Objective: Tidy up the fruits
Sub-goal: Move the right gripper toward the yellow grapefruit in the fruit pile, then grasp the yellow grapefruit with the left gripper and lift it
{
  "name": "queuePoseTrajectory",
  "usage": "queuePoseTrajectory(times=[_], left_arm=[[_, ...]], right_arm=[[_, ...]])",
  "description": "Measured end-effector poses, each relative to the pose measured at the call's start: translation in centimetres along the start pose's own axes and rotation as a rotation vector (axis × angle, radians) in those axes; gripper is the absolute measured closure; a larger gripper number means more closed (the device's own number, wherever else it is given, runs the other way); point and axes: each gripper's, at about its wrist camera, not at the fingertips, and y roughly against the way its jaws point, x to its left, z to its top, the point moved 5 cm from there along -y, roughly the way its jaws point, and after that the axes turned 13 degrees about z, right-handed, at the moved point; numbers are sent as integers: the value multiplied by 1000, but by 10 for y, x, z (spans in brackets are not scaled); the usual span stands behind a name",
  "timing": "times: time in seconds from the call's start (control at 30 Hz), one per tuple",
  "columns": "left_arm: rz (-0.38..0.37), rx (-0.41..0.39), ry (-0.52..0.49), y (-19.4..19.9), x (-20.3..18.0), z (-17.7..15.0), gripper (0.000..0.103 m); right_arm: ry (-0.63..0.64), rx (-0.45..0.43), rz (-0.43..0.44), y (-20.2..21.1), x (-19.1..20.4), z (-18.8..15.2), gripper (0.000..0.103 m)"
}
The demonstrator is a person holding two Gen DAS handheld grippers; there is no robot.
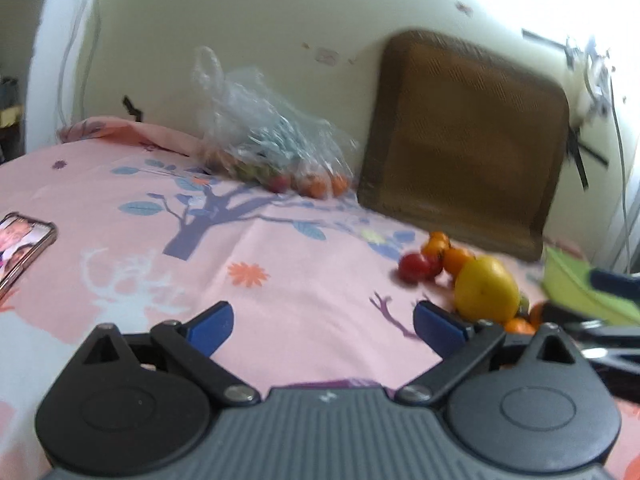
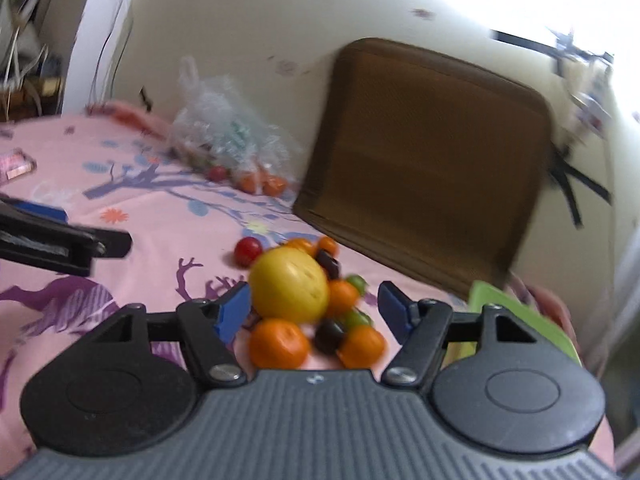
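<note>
The left hand-held gripper [image 1: 323,326] hangs released over a pink patterned bedsheet [image 1: 280,292], its blue fingers spread wide with nothing between them. The right hand-held gripper [image 2: 313,312] is also spread wide, its fingers to either side of a pile of fruit on the sheet without gripping it; the left finger's blue pad [image 2: 232,312] sits just beside a large yellow fruit [image 2: 290,284]. Around that fruit lie small oranges [image 2: 279,343], a red tomato-like fruit [image 2: 247,251], dark plum-coloured pieces [image 2: 329,336] and small green ones [image 2: 357,283], all somewhat blurred. A lime-green container [image 2: 520,320] lies just right of the pile. Farther back, a clear plastic bag [image 1: 264,136] holding more fruit rests against the wall, near a brown cushion [image 1: 464,140] propped upright. A phone [image 1: 22,246] lies on the sheet, well apart to the left.
</note>
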Motion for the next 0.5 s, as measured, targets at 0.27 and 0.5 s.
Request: queuePoseTrajectory(times=[0.27,0.5], left_arm=[[-29,-38,9,8,7,1,3],[-36,-93,62,18,15,3,3]], right_arm=[[58,129,-14,-59,7,4,40],[-244,64,209,-41,-3,14,42]])
